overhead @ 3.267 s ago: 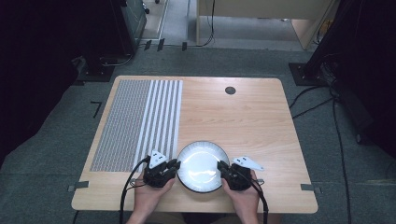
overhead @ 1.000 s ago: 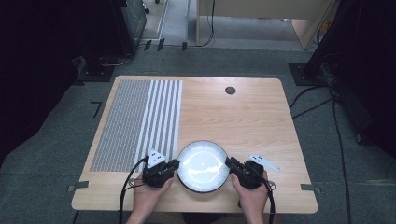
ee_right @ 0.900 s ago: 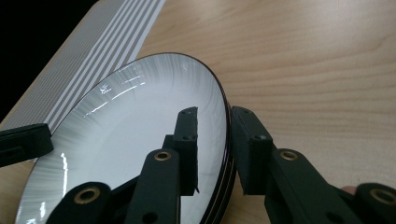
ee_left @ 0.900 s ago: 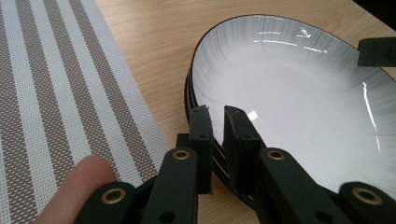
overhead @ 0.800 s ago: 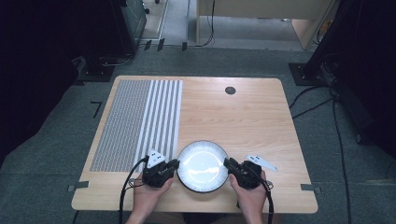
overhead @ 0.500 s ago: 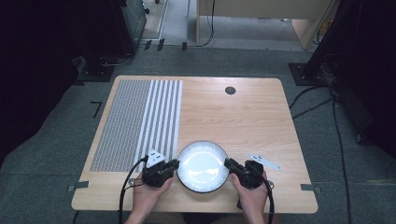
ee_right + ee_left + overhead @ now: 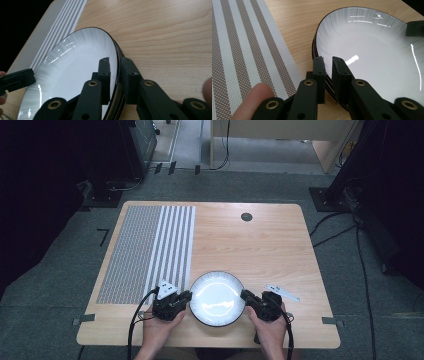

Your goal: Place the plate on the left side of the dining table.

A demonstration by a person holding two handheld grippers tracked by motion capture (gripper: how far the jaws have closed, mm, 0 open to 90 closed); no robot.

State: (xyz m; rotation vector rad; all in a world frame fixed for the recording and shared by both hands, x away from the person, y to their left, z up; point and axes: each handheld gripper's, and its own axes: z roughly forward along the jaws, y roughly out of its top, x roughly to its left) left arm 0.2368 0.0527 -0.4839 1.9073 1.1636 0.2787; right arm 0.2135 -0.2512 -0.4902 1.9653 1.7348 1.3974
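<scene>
Plate (image 7: 217,298), white with a dark rim, sits near the front edge of the wooden table (image 7: 260,245), just right of the striped placemat (image 7: 150,250). The left gripper (image 7: 327,65) pinches its left rim and the right gripper (image 7: 114,67) pinches its right rim.

We see a light wooden table (image 7: 260,245) on grey carpet. A striped woven placemat (image 7: 150,252) lies flat toward nine o'clock. A white plate with a dark rim (image 7: 217,298) sits at six o'clock near the front edge. A small dark round cap (image 7: 246,216) is set in the tabletop toward twelve.
</scene>
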